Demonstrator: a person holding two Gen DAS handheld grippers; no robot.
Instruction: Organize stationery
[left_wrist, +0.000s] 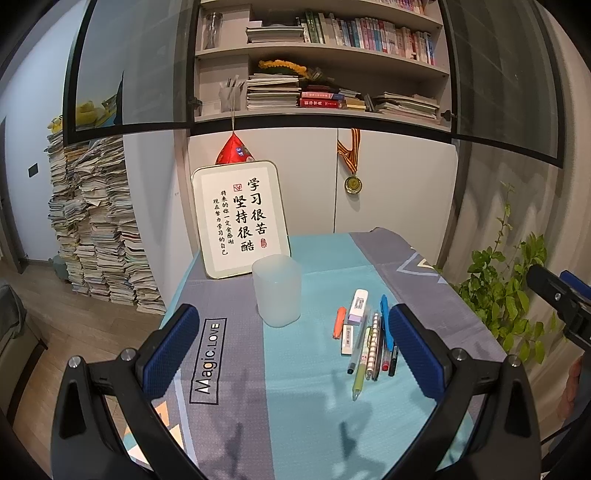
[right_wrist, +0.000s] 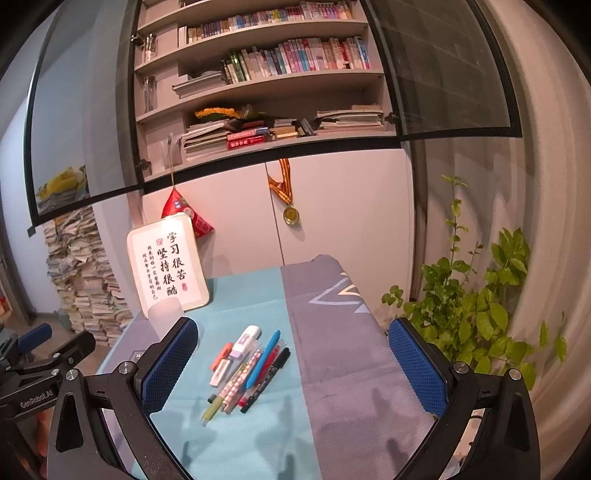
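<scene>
A frosted plastic cup stands empty and upright on the table; in the right wrist view the cup is partly hidden behind a finger. To its right lies a cluster of stationery: several pens, a white and purple eraser, a small white eraser and an orange highlighter. My left gripper hovers open above the cloth, nothing between its blue pads. My right gripper is open too, above the pens, holding nothing.
A framed calligraphy sign leans behind the cup. A potted plant stands off the table's right edge. A bookshelf with open glass doors hangs above. Stacked papers rise on the floor at left.
</scene>
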